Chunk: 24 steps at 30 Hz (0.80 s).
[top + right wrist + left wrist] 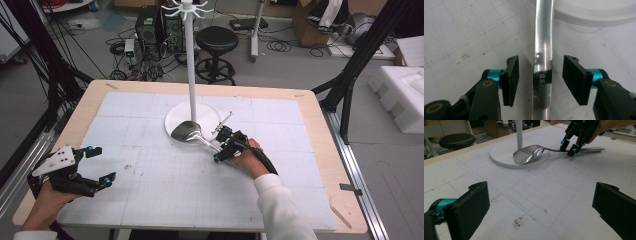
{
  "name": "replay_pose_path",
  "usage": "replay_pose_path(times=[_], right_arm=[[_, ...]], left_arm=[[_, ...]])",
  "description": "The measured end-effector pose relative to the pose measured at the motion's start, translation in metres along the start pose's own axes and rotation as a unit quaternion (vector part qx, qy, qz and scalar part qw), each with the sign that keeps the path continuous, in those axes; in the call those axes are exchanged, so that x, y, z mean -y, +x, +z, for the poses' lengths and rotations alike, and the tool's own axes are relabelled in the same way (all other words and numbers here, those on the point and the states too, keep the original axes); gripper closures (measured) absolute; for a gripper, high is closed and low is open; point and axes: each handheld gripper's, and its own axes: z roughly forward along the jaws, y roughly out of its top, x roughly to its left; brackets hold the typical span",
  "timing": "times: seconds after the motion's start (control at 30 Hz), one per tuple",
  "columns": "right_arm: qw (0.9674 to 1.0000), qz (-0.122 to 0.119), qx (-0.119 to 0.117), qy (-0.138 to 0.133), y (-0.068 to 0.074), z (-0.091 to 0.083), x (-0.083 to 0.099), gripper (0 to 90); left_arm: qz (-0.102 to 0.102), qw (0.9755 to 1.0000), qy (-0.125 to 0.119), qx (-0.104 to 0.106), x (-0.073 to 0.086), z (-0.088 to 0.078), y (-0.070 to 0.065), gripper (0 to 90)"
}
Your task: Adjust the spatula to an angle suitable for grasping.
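Near the centre of the high view, the right gripper (223,145) straddles the spoon (192,133) handle; its bowl rests on the stand base (176,116). Lower left, the left gripper (95,165) gapes empty. Right gripper view — pads (511,78) either side of the handle, not touching.

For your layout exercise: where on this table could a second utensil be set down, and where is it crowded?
Free: the white mat between the left gripper and right gripper; also the far left corner. Crowded: around the stand's base, where the ladle lies.
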Motion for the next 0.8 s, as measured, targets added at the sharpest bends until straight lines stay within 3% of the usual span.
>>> replay_pose_path(times=[0.43, 0.8], right_arm=[[0.9999, 0.016, 0.006, -0.003, 0.0001, 0.0016, -0.0022, 72.9], [0.9997, 0.015, 0.017, 0.006, 0.0030, 0.0011, -0.0041, 74.9]], left_arm=[[-0.001, 1.0000, 0.002, 0.000, 0.0005, 0.0004, 0.0003, 1.7], [-0.001, 1.0000, 0.002, 0.000, 0.0008, 0.0005, 0.0005, 1.7]])
